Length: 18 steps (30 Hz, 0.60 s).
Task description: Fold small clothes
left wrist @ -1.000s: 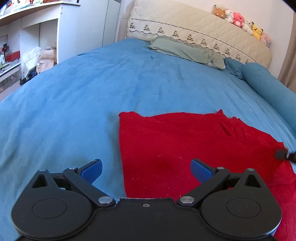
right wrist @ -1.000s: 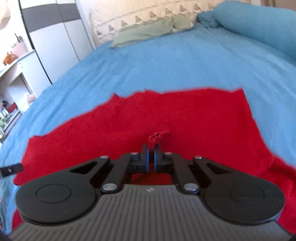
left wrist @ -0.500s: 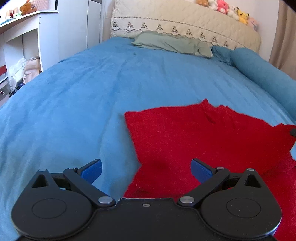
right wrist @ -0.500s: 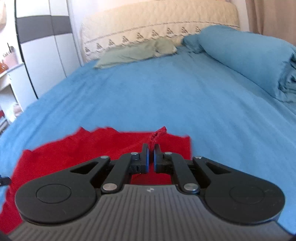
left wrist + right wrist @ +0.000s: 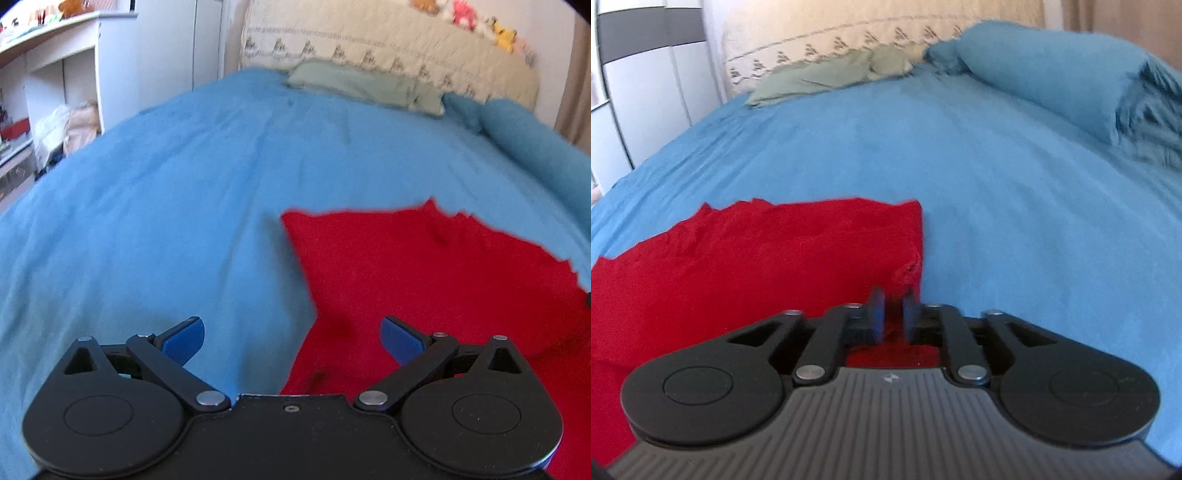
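A red garment (image 5: 424, 280) lies on the blue bedspread (image 5: 184, 206). My left gripper (image 5: 291, 338) is open and empty, just above the garment's left edge. In the right wrist view the garment (image 5: 757, 258) lies left of center, with its right edge folded. My right gripper (image 5: 894, 314) has its jaws slightly parted with the red fabric still between them at the garment's right edge. Whether the pads still pinch the fabric does not show.
A green pillow (image 5: 362, 86) and a beige headboard (image 5: 388, 48) with plush toys (image 5: 480, 22) stand at the far end. A rolled blue blanket (image 5: 1052, 74) lies along the right side. White shelves (image 5: 55, 92) and a wardrobe (image 5: 639, 92) stand to the left.
My right gripper carried the garment's edge across and down to the bed, and its jaws have parted slightly. My left gripper stayed open and shifted a little over the left edge.
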Available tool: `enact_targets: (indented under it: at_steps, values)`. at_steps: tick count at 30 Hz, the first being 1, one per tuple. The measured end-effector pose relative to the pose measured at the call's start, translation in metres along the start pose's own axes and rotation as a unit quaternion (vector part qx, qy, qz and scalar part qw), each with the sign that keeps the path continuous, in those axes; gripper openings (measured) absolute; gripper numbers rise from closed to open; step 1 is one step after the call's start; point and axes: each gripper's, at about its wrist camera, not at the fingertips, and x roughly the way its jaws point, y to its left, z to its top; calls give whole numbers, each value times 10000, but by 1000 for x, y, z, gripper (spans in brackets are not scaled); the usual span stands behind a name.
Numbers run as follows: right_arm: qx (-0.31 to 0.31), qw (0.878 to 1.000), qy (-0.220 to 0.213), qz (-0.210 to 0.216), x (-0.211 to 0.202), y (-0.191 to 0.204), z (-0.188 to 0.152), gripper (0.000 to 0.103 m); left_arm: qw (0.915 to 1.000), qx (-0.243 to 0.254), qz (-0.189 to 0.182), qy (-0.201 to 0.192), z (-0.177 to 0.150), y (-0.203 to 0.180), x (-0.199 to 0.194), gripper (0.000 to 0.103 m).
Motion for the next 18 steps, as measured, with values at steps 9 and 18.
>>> enact_targets:
  at_steps: [9,18]
  values:
    - [-397,9973,-477,398,-12,26,3,103,9951,414,863,231,11,-3,37,103]
    - [-442,9974,-213,518,4,28,-12,103,9900,420,1339,168,-3,13,49,103]
